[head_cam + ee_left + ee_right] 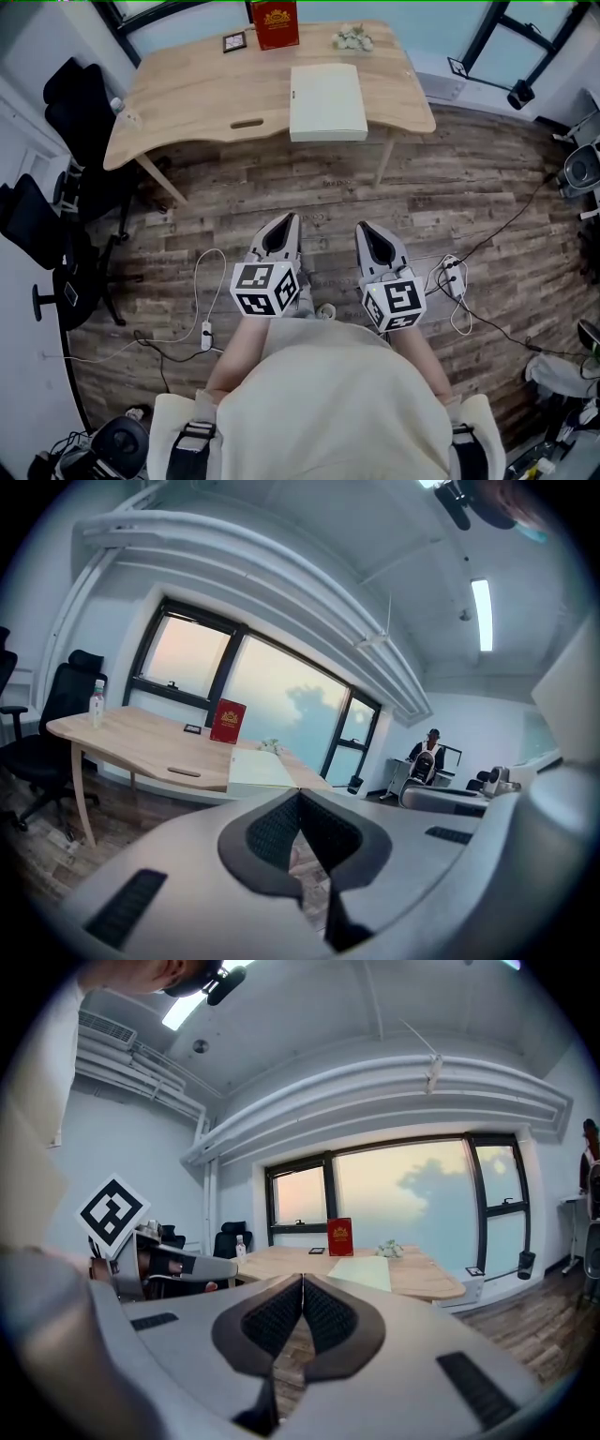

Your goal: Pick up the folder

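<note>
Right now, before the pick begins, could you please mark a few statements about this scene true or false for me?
1. The folder lies flat on the wooden table. True.
2. The right claw is shut on the folder. False: it is shut on nothing, over the floor, short of the table.
3. A red box stands upright beyond the folder. True.
4. The left claw is wide open. False: its jaws are together, with nothing between them.
5. The bottle lies on the floor. False: it stands on the table's left end.

I see the pale cream folder lying flat and closed at the bench's front edge.
</note>
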A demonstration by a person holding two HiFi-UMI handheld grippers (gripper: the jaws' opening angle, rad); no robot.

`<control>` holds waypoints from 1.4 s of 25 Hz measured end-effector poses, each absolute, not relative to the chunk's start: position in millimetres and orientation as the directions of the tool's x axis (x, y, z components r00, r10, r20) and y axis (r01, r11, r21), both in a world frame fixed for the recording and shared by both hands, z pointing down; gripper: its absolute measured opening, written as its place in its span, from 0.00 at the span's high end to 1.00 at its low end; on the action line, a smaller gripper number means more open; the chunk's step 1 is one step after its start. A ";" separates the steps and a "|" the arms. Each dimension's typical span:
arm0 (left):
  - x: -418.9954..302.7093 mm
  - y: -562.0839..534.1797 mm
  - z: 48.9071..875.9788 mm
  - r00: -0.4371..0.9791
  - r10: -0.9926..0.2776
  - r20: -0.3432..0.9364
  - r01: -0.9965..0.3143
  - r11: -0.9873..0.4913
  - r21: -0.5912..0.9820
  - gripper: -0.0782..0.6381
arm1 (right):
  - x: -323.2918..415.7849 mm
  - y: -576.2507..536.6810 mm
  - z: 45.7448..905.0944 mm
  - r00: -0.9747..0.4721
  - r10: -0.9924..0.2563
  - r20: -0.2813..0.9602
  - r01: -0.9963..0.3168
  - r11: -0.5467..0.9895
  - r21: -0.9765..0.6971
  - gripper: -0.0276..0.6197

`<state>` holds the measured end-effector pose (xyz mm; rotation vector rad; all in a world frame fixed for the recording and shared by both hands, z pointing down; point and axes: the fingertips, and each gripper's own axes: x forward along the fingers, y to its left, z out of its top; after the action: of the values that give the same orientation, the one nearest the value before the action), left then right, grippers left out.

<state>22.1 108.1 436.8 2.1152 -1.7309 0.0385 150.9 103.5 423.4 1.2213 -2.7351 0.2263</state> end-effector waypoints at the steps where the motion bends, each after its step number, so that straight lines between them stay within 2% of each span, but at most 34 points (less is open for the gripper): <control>1: 20.3 105.3 438.1 0.230 -0.933 0.275 -0.945 -0.148 0.290 0.86 | 148.5 100.3 424.8 -0.663 -0.724 0.190 -0.745 0.662 -0.081 0.93; 20: -29.4 -2.4 447.2 0.261 -0.924 0.279 -0.936 -0.171 0.308 0.86 | 92.4 -8.1 423.9 -0.652 -0.731 0.201 -0.755 0.650 -0.087 0.93; 35: -66.9 -93.4 443.8 0.352 -0.891 0.287 -0.913 -0.259 0.316 0.86 | 44.8 -95.7 418.6 -0.602 -0.770 0.211 -0.797 0.598 -0.088 0.93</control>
<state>-66.9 -93.4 443.8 2.1965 -1.5758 0.0693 44.8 -95.7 418.6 1.3186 -2.6707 0.2603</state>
